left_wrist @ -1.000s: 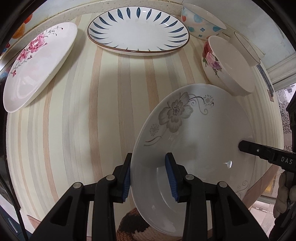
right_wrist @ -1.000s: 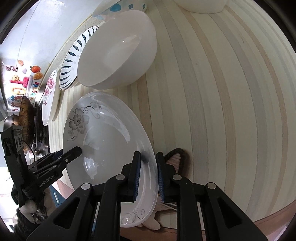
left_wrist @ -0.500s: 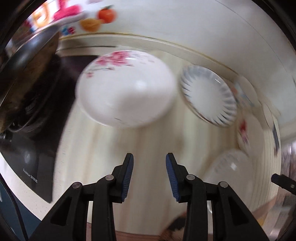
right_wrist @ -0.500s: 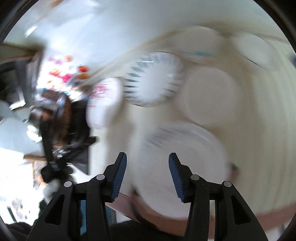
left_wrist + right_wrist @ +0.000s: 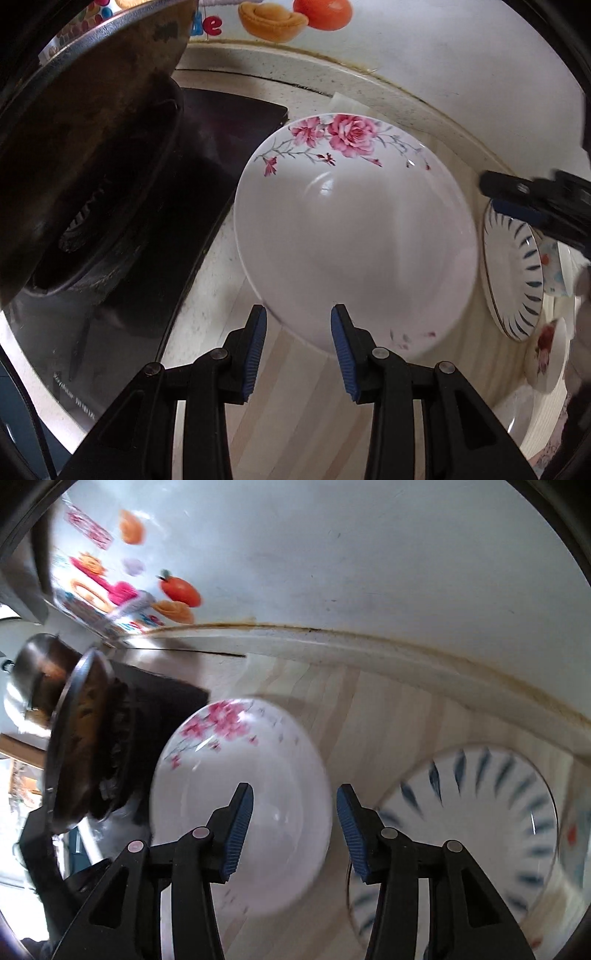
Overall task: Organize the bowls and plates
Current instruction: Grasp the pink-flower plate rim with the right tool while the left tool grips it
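Note:
A white plate with pink roses (image 5: 351,229) lies on the striped counter just ahead of my left gripper (image 5: 297,317), which is open with the plate's near rim between its blue pads. My right gripper (image 5: 293,797) is also open and empty, hovering over the same pink-flower plate (image 5: 240,794). The right gripper's tip (image 5: 517,195) shows at the right of the left wrist view. A blue-leaf plate (image 5: 480,819) lies right of the pink one and appears as the blue-leaf plate (image 5: 513,277) in the left wrist view. A small rose bowl (image 5: 546,350) sits beyond it.
A dark wok (image 5: 81,147) sits on a black cooktop (image 5: 207,122) directly left of the pink plate. The wall with fruit stickers (image 5: 177,590) rises behind the counter. The wok (image 5: 77,738) looms at the left of the right wrist view.
Both grippers let go of the grey-flower plate and swung left toward the stove. They now stand open at the pink-flower plate, the right one wider than before.

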### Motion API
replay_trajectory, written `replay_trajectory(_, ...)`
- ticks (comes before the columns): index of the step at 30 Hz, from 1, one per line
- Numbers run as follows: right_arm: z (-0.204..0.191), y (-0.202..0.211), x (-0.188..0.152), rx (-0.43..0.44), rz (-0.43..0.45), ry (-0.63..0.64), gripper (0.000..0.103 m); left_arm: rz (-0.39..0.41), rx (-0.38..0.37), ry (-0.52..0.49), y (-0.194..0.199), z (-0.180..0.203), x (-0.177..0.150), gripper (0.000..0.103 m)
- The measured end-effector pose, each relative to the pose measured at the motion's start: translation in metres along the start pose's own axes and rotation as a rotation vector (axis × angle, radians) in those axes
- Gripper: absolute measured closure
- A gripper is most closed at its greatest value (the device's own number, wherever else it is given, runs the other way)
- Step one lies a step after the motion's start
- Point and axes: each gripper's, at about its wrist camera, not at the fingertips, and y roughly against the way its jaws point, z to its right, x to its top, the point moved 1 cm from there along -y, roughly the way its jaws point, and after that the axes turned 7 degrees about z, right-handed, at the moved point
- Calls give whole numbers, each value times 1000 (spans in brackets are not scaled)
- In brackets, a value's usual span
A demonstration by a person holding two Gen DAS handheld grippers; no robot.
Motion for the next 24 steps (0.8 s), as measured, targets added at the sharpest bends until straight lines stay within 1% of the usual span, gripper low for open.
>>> replay_trajectory(1,2,-13,6,-8,-16,4,54,-5,9,4,-3,-1,2,69)
replay_trajectory(3,8,-29,12,-24,-35,4,55,-15,0,9,-11,-4,4,69)
replay_trajectory(6,14,-45,16,5,-56,-16,67,-24,-4,-2,-21,-4,5,69)
replay_trajectory(7,16,-50,17,21,-66,-27,73,-23,-10,-3,-23,-5,5,70)
replay_trajectory(9,19,-60,19,47,-86,-44,82,-17,-17,3,-26,-4,6,71)
replay_trajectory(13,17,-62,21,62,-66,-16,82,9,-15,3,-27,-5,6,73)
replay_trajectory(17,16,-54,11,87,-68,10,83,26,-3,-5,-25,-3,3,73)
replay_trajectory(20,16,-47,2,87,-67,11,83,49,8,-22,-11,0,-4,73)
replay_trajectory(23,19,-34,-7,91,-57,5,83,54,2,-41,-2,4,-10,73)
replay_trajectory(24,21,-28,-11,90,-50,4,83,59,2,-53,8,5,-17,73)
